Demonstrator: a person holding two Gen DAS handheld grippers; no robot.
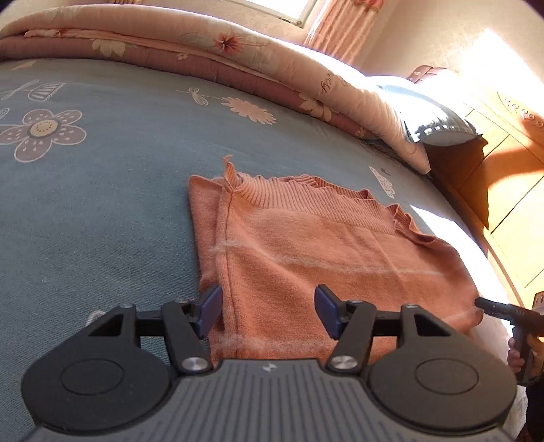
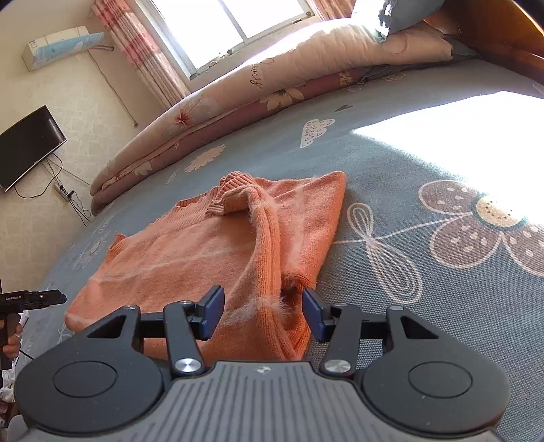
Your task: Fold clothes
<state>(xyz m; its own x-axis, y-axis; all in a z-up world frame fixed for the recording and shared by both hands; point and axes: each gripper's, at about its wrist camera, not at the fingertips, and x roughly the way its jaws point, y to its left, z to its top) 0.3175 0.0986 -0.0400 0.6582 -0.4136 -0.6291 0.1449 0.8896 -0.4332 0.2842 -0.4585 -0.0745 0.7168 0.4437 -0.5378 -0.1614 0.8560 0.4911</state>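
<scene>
Both grippers hover low over an orange knit sweater [image 1: 306,244] lying partly folded on the bed [image 1: 102,204]. Left gripper [image 1: 268,311] stands part open, its blue pads apart over the near hem of the sweater, not pressing on it. Right gripper [image 2: 263,314] is also part open, with the fuzzy folded sleeve [image 2: 268,244] between its pads, no clear pinch showing. Blue-grey sheet with printed flowers covers the bed; nothing lies between the grippers and the garment. Behind the sweater a folded floral quilt [image 1: 204,44] runs along the far edge, bearing cursive script too warped to read. A pillow [image 1: 438,125] rests at its end beside the wooden headboard [image 1: 503,176]. On the wall hang a dark television [image 2: 27,146] and an air conditioner [image 2: 61,44]; curtains [image 2: 142,47] frame the bright window [image 2: 238,27]. White lettering on the left gripper's body reads roughly "GenRobot.AI".
</scene>
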